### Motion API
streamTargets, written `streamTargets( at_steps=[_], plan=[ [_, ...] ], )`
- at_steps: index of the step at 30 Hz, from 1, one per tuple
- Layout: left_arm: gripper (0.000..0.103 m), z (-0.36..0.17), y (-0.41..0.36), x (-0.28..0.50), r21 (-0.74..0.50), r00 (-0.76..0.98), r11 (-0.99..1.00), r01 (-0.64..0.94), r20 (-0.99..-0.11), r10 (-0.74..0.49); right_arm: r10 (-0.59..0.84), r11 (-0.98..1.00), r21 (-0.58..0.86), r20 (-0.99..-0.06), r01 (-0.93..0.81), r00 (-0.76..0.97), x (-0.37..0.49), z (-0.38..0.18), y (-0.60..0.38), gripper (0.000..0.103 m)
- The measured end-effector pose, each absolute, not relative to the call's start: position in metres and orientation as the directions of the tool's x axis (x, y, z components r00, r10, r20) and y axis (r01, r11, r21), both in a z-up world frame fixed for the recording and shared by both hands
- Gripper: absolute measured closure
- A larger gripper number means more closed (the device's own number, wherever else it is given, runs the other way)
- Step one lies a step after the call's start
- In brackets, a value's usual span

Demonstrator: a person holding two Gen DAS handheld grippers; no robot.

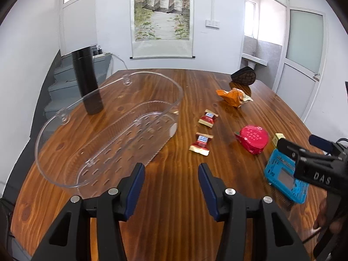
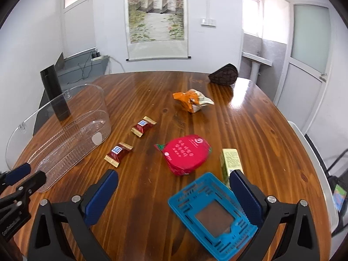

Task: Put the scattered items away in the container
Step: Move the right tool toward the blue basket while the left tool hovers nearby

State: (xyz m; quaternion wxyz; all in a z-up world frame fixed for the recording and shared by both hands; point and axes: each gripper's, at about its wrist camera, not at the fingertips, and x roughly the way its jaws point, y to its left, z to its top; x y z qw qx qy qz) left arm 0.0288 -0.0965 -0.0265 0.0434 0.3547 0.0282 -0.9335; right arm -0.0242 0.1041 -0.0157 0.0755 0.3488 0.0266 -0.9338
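Note:
A clear plastic oval container (image 1: 65, 117) lies empty on the left of the wooden table (image 1: 174, 228). My left gripper (image 1: 171, 187) stands open just off its near end, holding nothing. Two red candies (image 1: 208, 118) (image 1: 201, 144), a red packet (image 1: 253, 140), an orange wrapper (image 1: 233, 95) and a yellow box (image 2: 231, 159) lie scattered to the right. A blue plastic lattice frame (image 2: 213, 215) lies on the table between the fingers of my open right gripper (image 2: 174, 195), close against the right finger (image 2: 245, 195). The left finger stands well apart from it.
A tall black flask (image 1: 87, 80) stands behind the container near the table's left edge. A dark brown patterned pouch (image 1: 243, 77) sits at the far right corner. Grey stairs drop off beyond the left edge. A white chair (image 2: 313, 152) stands at the right.

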Motion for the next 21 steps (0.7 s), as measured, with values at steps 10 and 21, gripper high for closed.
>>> streamTargets(
  at_steps=[10,21],
  plan=[
    [0.051,-0.028,-0.128,0.053,-0.087,-0.749,-0.982,0.166,-0.659,-0.069,-0.197,-0.962,-0.013,-0.661,0.274,-0.724,-0.041,-0.016,0.069,0.0],
    [0.051,-0.035,-0.102,0.023,-0.103,-0.728,-0.992,0.075,-0.686,0.016,-0.145,-0.974,-0.034,-0.663,0.222,-0.735,-0.043,-0.018,0.109,0.0]
  ],
)
